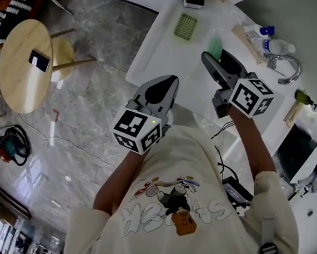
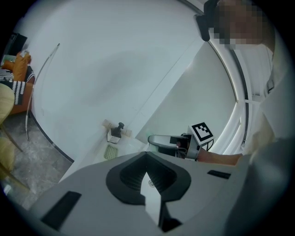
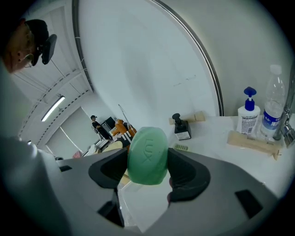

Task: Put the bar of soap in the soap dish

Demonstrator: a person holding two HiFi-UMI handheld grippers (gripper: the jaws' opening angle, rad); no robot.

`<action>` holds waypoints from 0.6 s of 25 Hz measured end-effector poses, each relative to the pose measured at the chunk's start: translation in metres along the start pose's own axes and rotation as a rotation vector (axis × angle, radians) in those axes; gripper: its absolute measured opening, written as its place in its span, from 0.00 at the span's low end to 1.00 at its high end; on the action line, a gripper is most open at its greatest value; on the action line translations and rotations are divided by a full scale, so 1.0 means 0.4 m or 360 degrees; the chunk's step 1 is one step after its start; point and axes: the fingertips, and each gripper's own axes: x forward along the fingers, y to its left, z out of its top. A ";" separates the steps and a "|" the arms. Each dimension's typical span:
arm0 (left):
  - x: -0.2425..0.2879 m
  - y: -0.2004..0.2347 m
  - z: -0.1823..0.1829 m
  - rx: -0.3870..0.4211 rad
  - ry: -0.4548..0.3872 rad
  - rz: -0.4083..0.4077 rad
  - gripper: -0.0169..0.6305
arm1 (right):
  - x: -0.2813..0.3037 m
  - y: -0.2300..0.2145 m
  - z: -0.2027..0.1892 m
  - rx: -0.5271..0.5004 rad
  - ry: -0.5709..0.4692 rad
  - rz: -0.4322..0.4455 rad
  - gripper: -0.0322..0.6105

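**RIGHT GRIPPER LOADED: DISH LIES AHEAD AND TO THE LEFT**

The right gripper [image 3: 148, 162] is clamped on the bar of soap [image 3: 147, 152]. Its two dark pads press the bar's narrow sides. The bar stands between them with its long axis roughly upright, leaning a little, and its embossed broad face is turned back toward the camera. It is held off the counter [image 1: 157, 54].

The left gripper [image 2: 146, 159] has its jaws closed together with nothing between them. It sits near the counter's front edge and takes no part in the grip.

The soap dish [image 1: 185, 26], a green slatted tray, lies empty on the counter. In the head view it is beyond the right gripper's tips and to their left, apart from them. In the right gripper view it shows just past the right edge of the bar, in front of a small dark pump bottle [image 3: 182, 127]. The right gripper is the nearer of the two to the dish.

The coming move is judged to be a carry forward and left, then a descent. The bar will likely need tipping from upright to flat, so that a broad face meets the slats before the jaws let go
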 end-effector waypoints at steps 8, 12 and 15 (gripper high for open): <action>0.010 0.026 -0.004 -0.0027 0.0002 0.0034 0.04 | 0.075 -0.020 0.008 0.0032 0.0073 -0.0003 0.47; 0.020 0.044 -0.002 -0.0007 0.0005 0.0059 0.04 | 0.115 -0.043 0.008 0.0022 0.0106 -0.0011 0.47; 0.033 0.062 0.000 0.0020 0.0004 0.0080 0.04 | 0.147 -0.065 0.007 0.0014 0.0120 -0.0019 0.47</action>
